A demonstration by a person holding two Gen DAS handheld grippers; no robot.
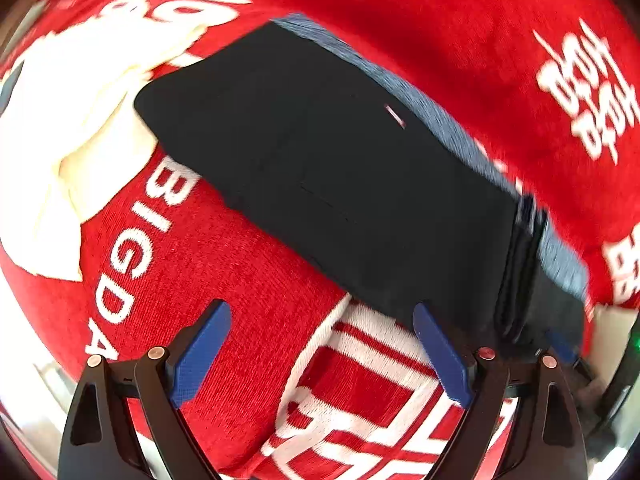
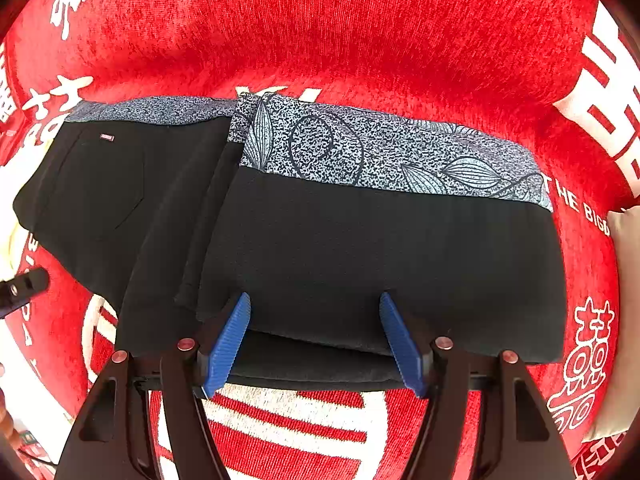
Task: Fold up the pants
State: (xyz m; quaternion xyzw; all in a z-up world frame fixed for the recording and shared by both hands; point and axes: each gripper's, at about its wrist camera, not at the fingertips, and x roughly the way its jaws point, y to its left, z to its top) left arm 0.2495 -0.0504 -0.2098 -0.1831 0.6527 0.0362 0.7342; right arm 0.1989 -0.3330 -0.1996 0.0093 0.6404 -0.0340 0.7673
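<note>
Black, matte folded pants (image 2: 360, 260) with a speckled grey leaf-print band lie on our plush red cloth (image 2: 360, 40). Our left gripper (image 1: 322, 344) and right gripper (image 2: 314, 340) hover, jaws apart.

Left gripper (image 1: 322, 354): black skeletal linkage arms with triangular cut-outs, copper-coloured round pivot pins at the joints, blue finely textured finger pads (image 1: 202, 354). Right gripper (image 2: 316, 344): same black linkage and copper pins; its blue pads (image 2: 228, 344) are ribbed.
</note>
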